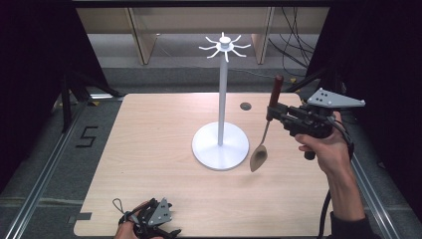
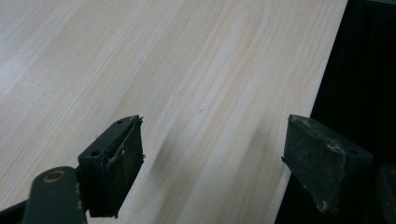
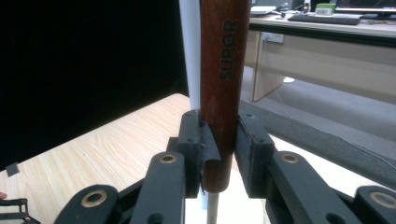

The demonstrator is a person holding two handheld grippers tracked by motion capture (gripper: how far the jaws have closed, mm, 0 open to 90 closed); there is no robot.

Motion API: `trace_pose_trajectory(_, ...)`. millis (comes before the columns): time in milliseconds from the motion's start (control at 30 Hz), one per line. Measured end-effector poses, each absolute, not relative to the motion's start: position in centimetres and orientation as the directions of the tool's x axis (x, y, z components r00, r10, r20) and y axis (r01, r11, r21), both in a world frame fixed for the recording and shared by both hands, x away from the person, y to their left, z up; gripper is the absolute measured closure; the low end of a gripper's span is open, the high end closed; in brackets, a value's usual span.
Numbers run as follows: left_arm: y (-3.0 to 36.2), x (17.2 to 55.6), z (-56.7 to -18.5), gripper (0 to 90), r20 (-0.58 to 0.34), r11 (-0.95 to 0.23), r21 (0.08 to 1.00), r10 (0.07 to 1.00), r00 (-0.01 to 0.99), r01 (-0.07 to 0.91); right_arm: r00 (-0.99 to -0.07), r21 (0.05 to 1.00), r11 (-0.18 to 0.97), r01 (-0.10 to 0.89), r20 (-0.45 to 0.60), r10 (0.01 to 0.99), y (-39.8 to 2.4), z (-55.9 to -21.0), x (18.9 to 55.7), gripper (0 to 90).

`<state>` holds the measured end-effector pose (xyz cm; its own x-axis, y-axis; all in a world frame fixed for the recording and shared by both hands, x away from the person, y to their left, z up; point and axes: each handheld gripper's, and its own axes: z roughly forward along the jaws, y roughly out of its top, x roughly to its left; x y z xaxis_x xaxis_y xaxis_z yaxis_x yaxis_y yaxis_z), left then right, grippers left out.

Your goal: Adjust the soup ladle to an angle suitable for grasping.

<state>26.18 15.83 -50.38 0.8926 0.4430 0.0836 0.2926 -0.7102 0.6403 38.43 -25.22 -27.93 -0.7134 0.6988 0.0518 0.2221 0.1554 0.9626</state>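
A spoon with a reddish-brown wooden handle (image 1: 275, 89) and a metal bowl (image 1: 258, 158) hangs almost upright above the table, bowl down, to the right of a white hook stand (image 1: 222, 94). My right gripper (image 1: 273, 112) is shut on the handle; in the right gripper view the handle (image 3: 224, 70) reads "SUPOR" and sits clamped between the jaws, with the stand's white pole (image 3: 190, 51) just behind it. My left gripper (image 1: 152, 219) rests at the table's front edge, open, with bare wood between its fingers (image 2: 114, 163).
The stand has a round white base (image 1: 220, 146) and several hooks at its top (image 1: 225, 46). A small grey disc (image 1: 245, 106) is set in the wooden table (image 1: 149, 149). The front table edge (image 2: 303, 112) runs past my left gripper. A desk (image 3: 327, 28) stands beyond.
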Motion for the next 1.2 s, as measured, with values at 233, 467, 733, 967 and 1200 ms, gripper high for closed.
trace_pose_trajectory(233,15.8,26.2,-50.4,19.2,0.083,-0.710,0.641,0.443,0.892,0.293,-0.715,0.963,0.165,0.213,0.038,0.698,-24.0,-26.9,38.9,74.2)
trace_pose_trajectory(467,15.9,26.2,-50.4,19.2,0.085,-0.711,0.640,0.443,0.893,0.292,-0.726,0.965,0.172,0.198,0.026,0.687,-22.5,-25.5,39.6,74.2)
trace_pose_trajectory(733,15.8,26.1,-50.3,19.2,0.075,-0.704,0.645,0.443,0.893,0.295,-0.727,0.962,0.184,0.200,0.020,0.686,-21.4,-24.9,40.4,74.1)
trace_pose_trajectory(967,15.9,26.2,-50.3,19.2,0.085,-0.712,0.640,0.440,0.894,0.290,-0.725,0.959,0.178,0.221,0.039,0.687,-20.6,-24.4,40.9,74.1)
trace_pose_trajectory(1200,15.9,26.2,-50.3,19.2,0.087,-0.712,0.640,0.441,0.893,0.289,-0.731,0.961,0.181,0.209,0.030,0.682,-19.9,-23.7,41.4,74.1)
